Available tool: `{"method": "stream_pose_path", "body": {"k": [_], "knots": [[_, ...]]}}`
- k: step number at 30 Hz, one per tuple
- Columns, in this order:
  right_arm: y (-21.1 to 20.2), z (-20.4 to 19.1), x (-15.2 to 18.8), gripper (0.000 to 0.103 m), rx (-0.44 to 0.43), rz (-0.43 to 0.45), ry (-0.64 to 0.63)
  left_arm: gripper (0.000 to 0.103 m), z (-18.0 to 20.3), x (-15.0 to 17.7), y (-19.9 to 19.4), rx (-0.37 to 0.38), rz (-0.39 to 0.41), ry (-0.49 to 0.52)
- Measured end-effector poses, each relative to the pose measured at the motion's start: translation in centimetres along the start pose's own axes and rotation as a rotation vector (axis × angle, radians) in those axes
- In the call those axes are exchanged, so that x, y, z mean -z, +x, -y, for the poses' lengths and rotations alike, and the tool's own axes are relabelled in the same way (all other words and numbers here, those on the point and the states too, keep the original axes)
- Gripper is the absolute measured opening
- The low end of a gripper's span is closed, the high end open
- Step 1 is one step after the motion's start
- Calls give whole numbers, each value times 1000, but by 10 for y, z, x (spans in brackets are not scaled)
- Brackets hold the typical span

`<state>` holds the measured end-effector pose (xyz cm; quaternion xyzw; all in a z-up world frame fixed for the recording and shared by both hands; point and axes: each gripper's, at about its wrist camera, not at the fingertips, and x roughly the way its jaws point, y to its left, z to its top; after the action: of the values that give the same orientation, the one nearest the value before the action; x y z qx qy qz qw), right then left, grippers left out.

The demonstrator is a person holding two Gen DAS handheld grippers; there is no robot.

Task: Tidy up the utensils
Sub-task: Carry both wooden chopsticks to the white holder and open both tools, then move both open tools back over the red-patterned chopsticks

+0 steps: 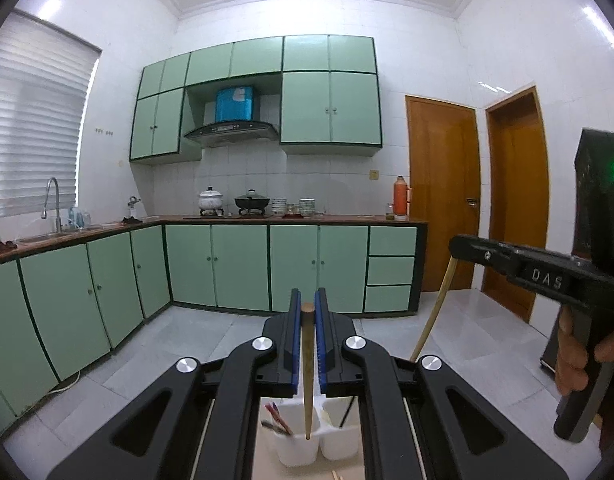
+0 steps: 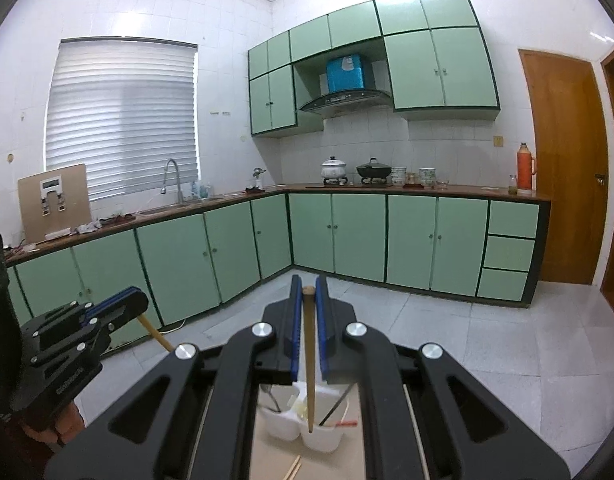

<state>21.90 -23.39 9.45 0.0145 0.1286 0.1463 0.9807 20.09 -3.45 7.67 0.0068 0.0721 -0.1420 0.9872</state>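
My left gripper (image 1: 308, 300) is shut on a brown wooden chopstick (image 1: 308, 380) that hangs tip-down over a white compartmented utensil holder (image 1: 297, 454). Red-tipped utensils (image 1: 277, 418) stand in the holder's left cup. My right gripper (image 2: 308, 286) is shut on a darker chopstick (image 2: 310, 392), whose tip hangs over the same holder (image 2: 285, 426). Each gripper also shows in the other's view: the right gripper (image 1: 457, 246) with its pale stick (image 1: 431, 312), the left gripper (image 2: 141, 300) with its stick (image 2: 157, 334). Both are raised well above the table.
Loose chopsticks (image 2: 293, 470) lie on the beige table (image 2: 267, 456) in front of the holder. A person's hand (image 1: 575, 360) grips the right handle. Green cabinets (image 1: 243, 264), a counter with pots (image 1: 251, 200) and wooden doors (image 1: 443, 192) stand far beyond a tiled floor.
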Motion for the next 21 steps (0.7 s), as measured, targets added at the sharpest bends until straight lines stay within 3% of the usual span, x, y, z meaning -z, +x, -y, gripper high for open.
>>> {"method": "stream_pose_path", "body": {"k": [10,18,19,21], "knots": [[80,16,24,6,61,-64,0,7,-4,11,74,-7,-77,-21],[119,28,60,7,38,-153,42,7,-15,52,114,-18,-199,-49],[122,28,65,8,35,-172,42,8,-17,57,117,-18,-218,-57],[124,29,73,19,39,-188,41,19,-22,64,121,-14,-245,-82]]}}
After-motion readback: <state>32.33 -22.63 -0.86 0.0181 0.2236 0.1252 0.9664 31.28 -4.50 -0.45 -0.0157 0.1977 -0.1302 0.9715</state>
